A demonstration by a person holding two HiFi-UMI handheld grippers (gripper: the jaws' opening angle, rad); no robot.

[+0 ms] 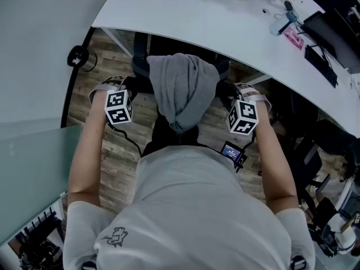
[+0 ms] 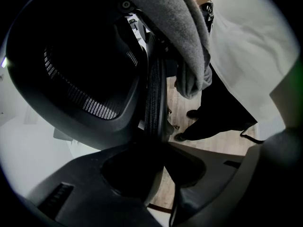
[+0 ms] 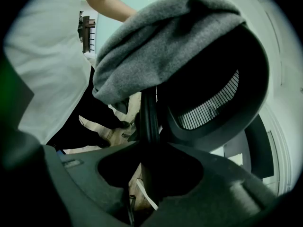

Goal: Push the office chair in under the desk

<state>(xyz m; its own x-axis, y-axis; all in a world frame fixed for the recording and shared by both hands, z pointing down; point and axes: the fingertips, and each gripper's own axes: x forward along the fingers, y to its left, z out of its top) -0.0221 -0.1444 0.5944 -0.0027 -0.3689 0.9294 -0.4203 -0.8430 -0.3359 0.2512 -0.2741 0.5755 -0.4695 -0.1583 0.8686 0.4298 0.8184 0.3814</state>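
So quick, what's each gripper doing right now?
Left gripper: closed on one side edge of the chair back.
Right gripper: closed on its other side edge.

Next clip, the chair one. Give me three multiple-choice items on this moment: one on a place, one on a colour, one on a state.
1. Where does the grey garment lie? A on the floor; B over the top of the office chair; C on a shelf.
2. What colour is the desk top? A white; B black; C red.
3. What stands between the fingers of the left gripper? A nothing; B a keyboard; C the edge of the chair's back.

Answers: B, the garment drapes the backrest in all views; A, the curved top is plainly white; C, the dark edge runs into the gap and is clamped there.
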